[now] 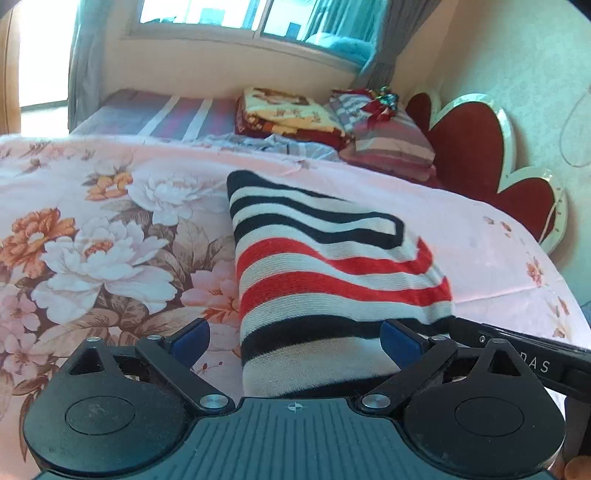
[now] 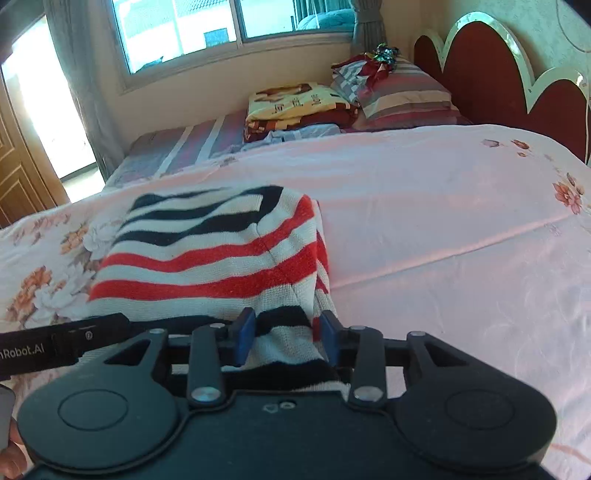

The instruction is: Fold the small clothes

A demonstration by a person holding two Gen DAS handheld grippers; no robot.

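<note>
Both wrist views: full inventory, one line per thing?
striped knit garment: one, white with black and red stripes, folded on the bedspread, near edge between both grippers
bedspread: one, pink with flowers, covering the bed
folded blanket: one, yellow and dark red, far end of the bed
pillow: one, striped, by the headboard
headboard: one, dark red with white scalloped trim, right
window: one, far wall, grey curtains
left gripper: black with blue pads, open around the garment
right gripper: black with blue pads, garment edge between its pads
</note>
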